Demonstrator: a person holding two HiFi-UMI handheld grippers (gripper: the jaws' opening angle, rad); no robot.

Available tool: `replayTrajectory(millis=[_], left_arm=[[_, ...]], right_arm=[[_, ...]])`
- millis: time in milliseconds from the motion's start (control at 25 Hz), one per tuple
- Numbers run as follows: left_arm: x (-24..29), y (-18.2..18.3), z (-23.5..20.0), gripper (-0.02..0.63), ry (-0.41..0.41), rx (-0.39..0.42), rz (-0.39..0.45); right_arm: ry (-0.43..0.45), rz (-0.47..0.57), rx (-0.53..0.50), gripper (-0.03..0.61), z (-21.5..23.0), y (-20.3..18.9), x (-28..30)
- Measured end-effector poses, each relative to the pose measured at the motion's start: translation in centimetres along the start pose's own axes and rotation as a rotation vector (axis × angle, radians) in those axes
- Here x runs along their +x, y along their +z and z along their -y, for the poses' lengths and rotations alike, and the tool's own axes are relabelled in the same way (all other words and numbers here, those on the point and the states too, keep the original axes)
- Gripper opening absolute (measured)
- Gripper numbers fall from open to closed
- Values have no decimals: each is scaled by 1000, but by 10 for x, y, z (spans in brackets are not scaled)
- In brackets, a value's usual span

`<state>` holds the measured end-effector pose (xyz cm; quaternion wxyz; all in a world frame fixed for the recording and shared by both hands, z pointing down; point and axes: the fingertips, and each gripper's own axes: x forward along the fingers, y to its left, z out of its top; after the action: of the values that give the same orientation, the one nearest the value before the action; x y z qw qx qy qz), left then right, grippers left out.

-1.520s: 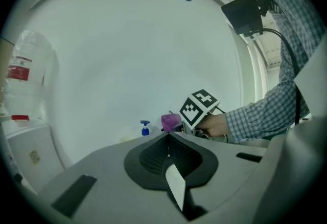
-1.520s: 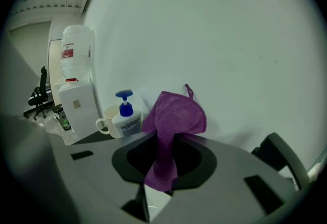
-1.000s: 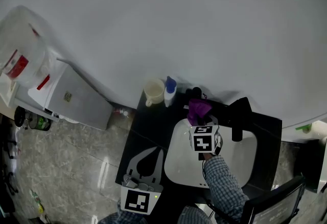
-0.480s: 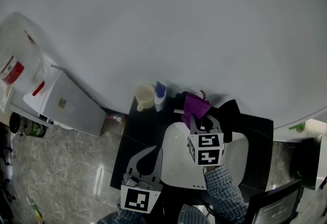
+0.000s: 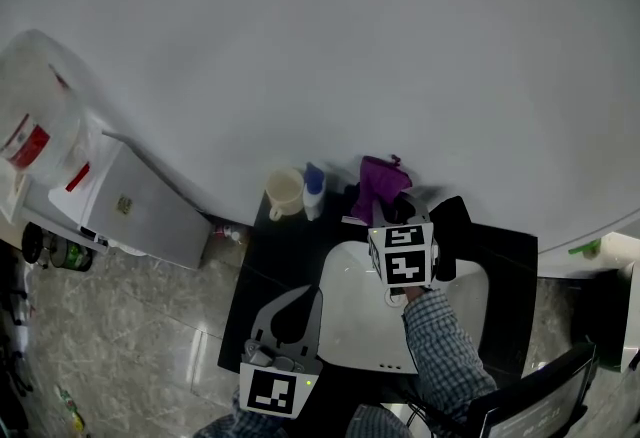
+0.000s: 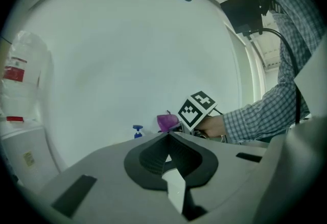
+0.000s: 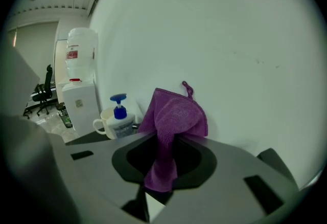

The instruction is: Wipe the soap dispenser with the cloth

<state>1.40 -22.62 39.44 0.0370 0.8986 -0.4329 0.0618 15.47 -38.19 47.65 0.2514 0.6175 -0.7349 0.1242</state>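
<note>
The soap dispenser (image 5: 313, 188), a white bottle with a blue pump, stands on the black counter by the wall; it also shows in the right gripper view (image 7: 120, 118) and, small, in the left gripper view (image 6: 137, 130). My right gripper (image 5: 388, 214) is shut on the purple cloth (image 5: 382, 182), held up just right of the dispenser and apart from it. In its own view the cloth (image 7: 173, 115) hangs bunched through the right gripper (image 7: 162, 138). My left gripper (image 5: 305, 294) stays low at the counter's front, shut with nothing in it (image 6: 167, 136).
A cream mug (image 5: 284, 193) stands touching or nearly touching the dispenser's left side. A white sink basin (image 5: 355, 321) lies under my right arm, with a black faucet (image 5: 450, 226) behind it. A water cooler (image 5: 130, 196) stands to the left on the floor.
My right gripper has carried the cloth up and farther toward the wall, beside the dispenser. The left gripper has stayed where it was.
</note>
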Motion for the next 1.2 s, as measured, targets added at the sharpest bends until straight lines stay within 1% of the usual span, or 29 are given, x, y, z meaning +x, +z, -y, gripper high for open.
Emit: replayTrajectory(millis=[200,360,640,760,840,1040,1200], left_arm=[[-3,-5,-3,2,12,-2,-9],[-7,-8,-5,2,20,4,-20],[-12,-14,-7,2,22,5,-37],[-11,-11,-4,2,5,31,-31],[-11,-8,-3,2,-3,32,-21],[-17,-2,-1,2,-10,17,-3],[-25,5,0,2,-16,13,11]], right_arm=[[-12,-99,-23,80,6,-44,15],[-10,-160,-39,80,1,-73,26],[-20,-224,-64,80,-1,-104,27],[-37,-218,-65,80,3,-106,20],[-43,-199,-54,80,5,-101,10],[-28,-112,-36,80,-1,-72,-28],[-35,-45,9,80,-10,-56,-66]])
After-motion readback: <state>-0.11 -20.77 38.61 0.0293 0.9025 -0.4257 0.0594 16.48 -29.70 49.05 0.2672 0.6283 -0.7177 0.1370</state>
